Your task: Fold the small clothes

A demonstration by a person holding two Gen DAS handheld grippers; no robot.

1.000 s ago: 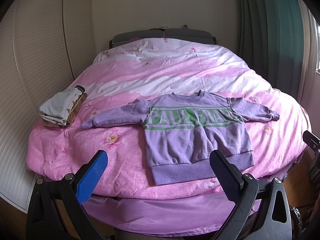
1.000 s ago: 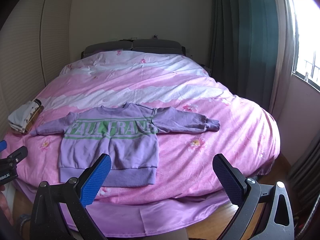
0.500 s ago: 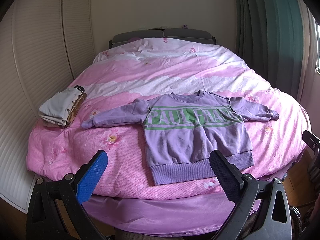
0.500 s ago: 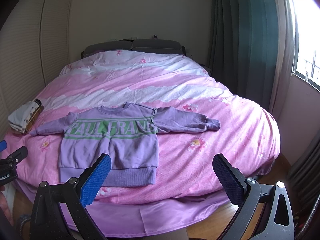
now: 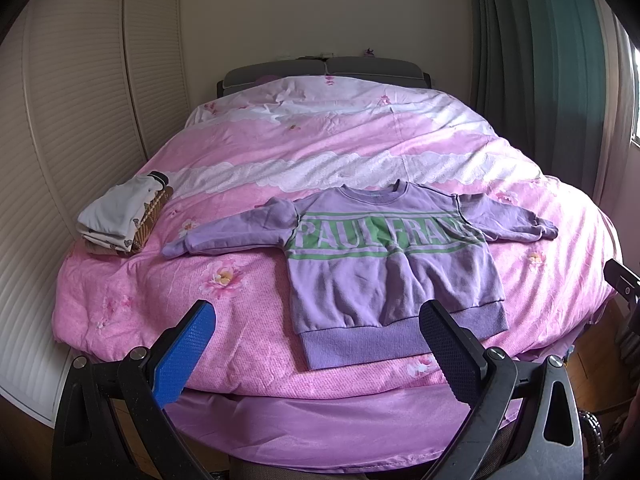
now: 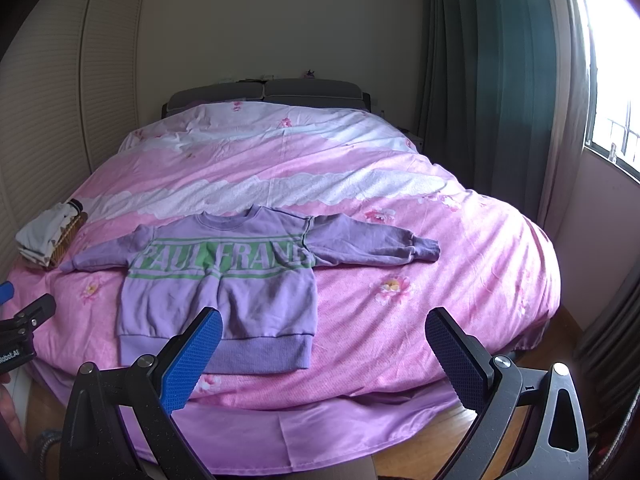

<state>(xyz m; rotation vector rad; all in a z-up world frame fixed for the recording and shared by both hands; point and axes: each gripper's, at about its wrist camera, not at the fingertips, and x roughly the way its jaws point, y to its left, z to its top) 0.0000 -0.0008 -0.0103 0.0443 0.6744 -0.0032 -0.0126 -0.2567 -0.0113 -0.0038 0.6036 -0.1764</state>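
Observation:
A small purple sweatshirt [image 5: 384,264] with green "PAUL FRANK" lettering lies flat, face up, sleeves spread, near the foot of the pink bed [image 5: 248,304]. It also shows in the right wrist view [image 6: 224,280]. My left gripper [image 5: 316,356] is open and empty, held off the bed's foot edge, in front of the sweatshirt's hem. My right gripper [image 6: 324,360] is open and empty, in front of the hem's right corner. The left gripper's tip [image 6: 24,320] shows at the right wrist view's left edge.
A stack of folded clothes [image 5: 120,216] sits at the bed's left edge, also in the right wrist view [image 6: 48,236]. White louvred closet doors [image 5: 80,120] stand on the left. Dark green curtains [image 6: 488,100] and a window [image 6: 608,80] are on the right. Wood floor [image 6: 420,452] lies below.

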